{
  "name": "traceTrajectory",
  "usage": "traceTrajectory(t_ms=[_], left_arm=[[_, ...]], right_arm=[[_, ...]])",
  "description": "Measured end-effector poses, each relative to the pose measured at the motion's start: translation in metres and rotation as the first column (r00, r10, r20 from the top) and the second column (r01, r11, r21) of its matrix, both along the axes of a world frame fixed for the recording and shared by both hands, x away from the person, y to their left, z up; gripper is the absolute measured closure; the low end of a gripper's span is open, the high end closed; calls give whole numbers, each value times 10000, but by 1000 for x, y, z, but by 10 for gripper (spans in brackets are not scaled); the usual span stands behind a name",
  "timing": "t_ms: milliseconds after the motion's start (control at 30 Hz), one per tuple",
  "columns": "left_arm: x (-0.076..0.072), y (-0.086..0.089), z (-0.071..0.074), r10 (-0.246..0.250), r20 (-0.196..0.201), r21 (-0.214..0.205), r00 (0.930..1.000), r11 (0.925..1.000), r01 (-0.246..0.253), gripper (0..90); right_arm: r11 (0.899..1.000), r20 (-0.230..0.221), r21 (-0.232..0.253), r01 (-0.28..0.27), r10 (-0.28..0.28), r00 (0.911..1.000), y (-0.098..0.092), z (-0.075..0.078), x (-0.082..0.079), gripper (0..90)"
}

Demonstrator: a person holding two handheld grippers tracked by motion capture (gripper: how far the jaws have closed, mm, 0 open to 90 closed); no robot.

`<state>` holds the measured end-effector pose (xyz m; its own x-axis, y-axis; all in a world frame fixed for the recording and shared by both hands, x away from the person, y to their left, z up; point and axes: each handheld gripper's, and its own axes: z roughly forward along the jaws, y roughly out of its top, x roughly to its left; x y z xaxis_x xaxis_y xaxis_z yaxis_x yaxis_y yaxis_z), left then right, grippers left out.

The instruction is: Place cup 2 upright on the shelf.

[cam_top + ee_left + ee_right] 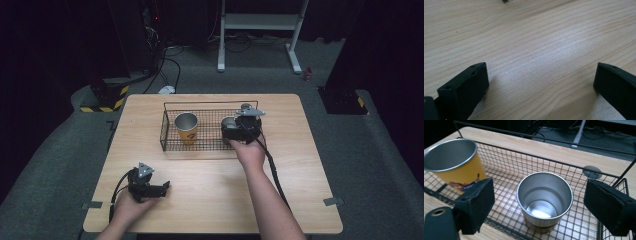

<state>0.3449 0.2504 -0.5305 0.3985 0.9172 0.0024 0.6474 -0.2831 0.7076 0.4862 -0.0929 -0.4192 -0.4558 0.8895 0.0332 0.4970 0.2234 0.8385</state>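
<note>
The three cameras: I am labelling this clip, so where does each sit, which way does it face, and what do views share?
High view: above the near table edge, facing forward and down; forearms, left gripper.
Left gripper view: on the left gripper, facing bare wood; jaws wide apart.
Right gripper view: on the right gripper, facing the steel cup in the wire basket; jaws apart.
Shared: high and right gripper views both show the yellow cup.

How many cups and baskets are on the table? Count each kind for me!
Yellow cup: 1
Silver steel cup: 1
Black wire basket: 1
Claw: 2
Total: 5 things. Both cups stand upright inside the basket.
</note>
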Motion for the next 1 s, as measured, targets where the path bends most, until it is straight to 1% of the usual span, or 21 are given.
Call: traceTrajectory(t_ms=[167,267,533,633,867,967,1000], left_arm=[[0,0,0,9,-5,-3,10000,10000,-9,3],[0,0,0,10,-5,-2,10000,10000,-10,3],[0,0,0,31,-3,-2,10000,10000,-31,3],[0,0,0,32,-4,-7,10000,10000,-32,3],[0,0,0,38,10,-10,10000,10000,-38,3],[0,0,0,34,7,-7,10000,10000,-34,3],[0,0,0,35,7,-10,10000,10000,-35,3]], right_arm=[[10000,72,38,-46,45,10000,-1,-2,-8,145],[9999,125,-112,-108,109,9999,-3,-4,-12,152],[9999,112,-84,-118,119,9999,-9,-10,-22,158],[9998,56,-163,-103,103,9999,-11,-14,-27,158],[9992,162,-402,-36,42,9999,-18,-20,-38,151],[9988,294,-486,1,13,9996,-22,-23,-44,143],[9987,265,-508,95,-82,9996,-22,-24,-47,142]])
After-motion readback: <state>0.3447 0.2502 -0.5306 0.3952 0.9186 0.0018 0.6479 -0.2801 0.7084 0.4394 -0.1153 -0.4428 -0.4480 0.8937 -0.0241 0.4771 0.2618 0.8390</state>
